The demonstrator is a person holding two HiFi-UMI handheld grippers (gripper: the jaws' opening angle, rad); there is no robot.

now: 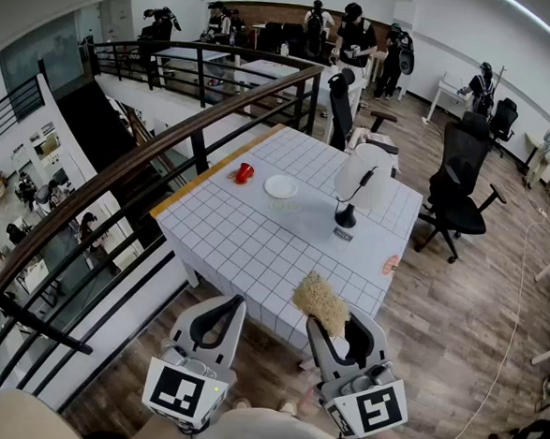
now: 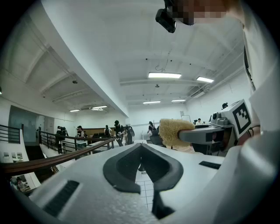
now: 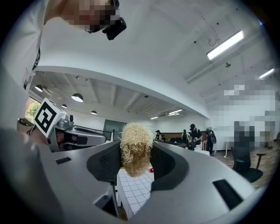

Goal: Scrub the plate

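Two claws held short of the table (image 1: 254, 250). Right claw (image 1: 332, 323) clenched on tan scrubber (image 1: 320, 300); left claw (image 1: 231, 305) closed, nothing in it. Plate (image 1: 280, 186) lies on the table, well ahead of both, roughly between them.

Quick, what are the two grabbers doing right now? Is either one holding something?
Left gripper: shut, with nothing between its jaws.
Right gripper: shut on the straw-coloured scrubber.
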